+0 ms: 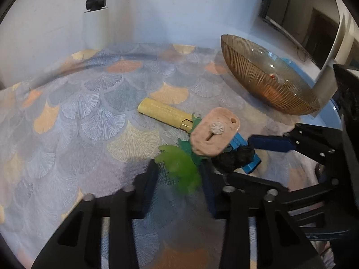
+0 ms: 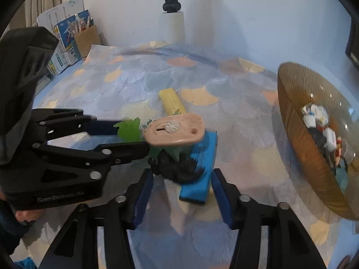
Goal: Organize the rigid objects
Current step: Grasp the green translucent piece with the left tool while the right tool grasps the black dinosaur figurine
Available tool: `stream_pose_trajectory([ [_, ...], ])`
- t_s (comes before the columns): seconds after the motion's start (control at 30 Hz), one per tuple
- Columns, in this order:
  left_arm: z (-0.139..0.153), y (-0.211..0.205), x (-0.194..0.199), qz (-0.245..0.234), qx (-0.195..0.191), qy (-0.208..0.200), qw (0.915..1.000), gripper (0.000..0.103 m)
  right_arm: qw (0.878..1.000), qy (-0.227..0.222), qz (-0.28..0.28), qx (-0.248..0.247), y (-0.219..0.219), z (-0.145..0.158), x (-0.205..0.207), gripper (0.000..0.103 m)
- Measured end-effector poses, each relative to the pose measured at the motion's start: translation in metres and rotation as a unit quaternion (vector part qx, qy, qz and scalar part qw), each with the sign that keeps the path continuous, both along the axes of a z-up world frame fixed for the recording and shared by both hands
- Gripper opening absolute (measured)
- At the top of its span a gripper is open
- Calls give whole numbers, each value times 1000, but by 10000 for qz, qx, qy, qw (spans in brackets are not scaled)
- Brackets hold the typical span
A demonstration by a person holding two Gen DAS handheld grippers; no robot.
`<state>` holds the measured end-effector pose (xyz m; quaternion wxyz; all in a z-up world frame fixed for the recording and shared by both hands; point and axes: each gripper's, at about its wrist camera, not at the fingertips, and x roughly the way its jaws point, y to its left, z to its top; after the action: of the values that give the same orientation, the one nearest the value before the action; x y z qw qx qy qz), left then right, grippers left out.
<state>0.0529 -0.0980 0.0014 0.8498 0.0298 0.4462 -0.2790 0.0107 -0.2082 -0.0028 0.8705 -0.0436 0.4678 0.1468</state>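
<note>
A pile lies mid-table: a pink oval tag (image 1: 214, 132) (image 2: 174, 132), a bright green leafy toy (image 1: 179, 170) (image 2: 129, 129), a darker green piece (image 1: 186, 148), a black spiky figure (image 1: 234, 158) (image 2: 177, 168), a blue block (image 1: 249, 163) (image 2: 202, 168) and a yellow case (image 1: 166, 114) (image 2: 172, 104). My left gripper (image 1: 179, 176) (image 2: 132, 135) is open with the green leafy toy between its fingers. My right gripper (image 2: 181, 192) (image 1: 237, 154) is open, straddling the black figure and the blue block.
An amber ribbed glass bowl (image 1: 269, 83) (image 2: 303, 148) with several small toys stands at the right. A white post (image 2: 171, 20) and wall stand behind the table. Books and a cardboard box (image 2: 86, 39) sit at the far left. The patterned cloth (image 1: 89, 112) covers the table.
</note>
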Motion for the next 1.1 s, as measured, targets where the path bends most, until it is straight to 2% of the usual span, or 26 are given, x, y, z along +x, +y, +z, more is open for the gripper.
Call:
stream_pose_trajectory([
  [0.1,3,9,-2,172,-67,-57,9998,24,9998,-151,-52,-123,8,0,3,55],
  [0.13,3,12,-2,239,-89,-69,9997,23,9994,-247,-103,-241,11,1,2,47],
  [0.23,5,26,-3,463,-269,-35,9986,23,9987,-368,-96,-349,12,5,-5,42],
  [0.3,4,37,-3,649,-340,31,9973,23,9980,-472,-123,-391,9,9,-13,42],
  [0.43,4,52,-9,1004,-354,72,9943,23,9990,-441,-22,-16,2,21,-27,42],
  [0.57,2,55,-19,1184,-259,75,9926,23,9973,-41,545,482,13,25,-47,42],
  [0.67,-2,50,-23,1178,-81,43,9930,24,9973,50,708,209,28,12,-56,42],
  [0.7,-2,50,-25,1151,-52,-19,9933,27,9974,99,693,146,30,7,-58,42],
  [0.73,-2,50,-27,1080,-67,-48,9941,34,9975,141,676,157,29,4,-59,43],
  [0.77,-2,49,-28,1032,-101,-50,9946,37,9973,193,677,193,28,3,-60,44],
  [0.8,-2,50,-29,1033,-114,-47,9946,37,9970,270,679,248,25,1,-62,51],
  [0.83,-3,51,-29,1045,-130,-52,9944,38,9972,297,631,269,22,1,-65,63],
  [0.97,-4,53,-29,1094,-216,-80,9937,38,9973,261,525,454,13,0,-74,65],
  [1.1,-4,50,-32,1089,-112,-155,9939,38,9981,254,328,447,19,1,-71,65],
])
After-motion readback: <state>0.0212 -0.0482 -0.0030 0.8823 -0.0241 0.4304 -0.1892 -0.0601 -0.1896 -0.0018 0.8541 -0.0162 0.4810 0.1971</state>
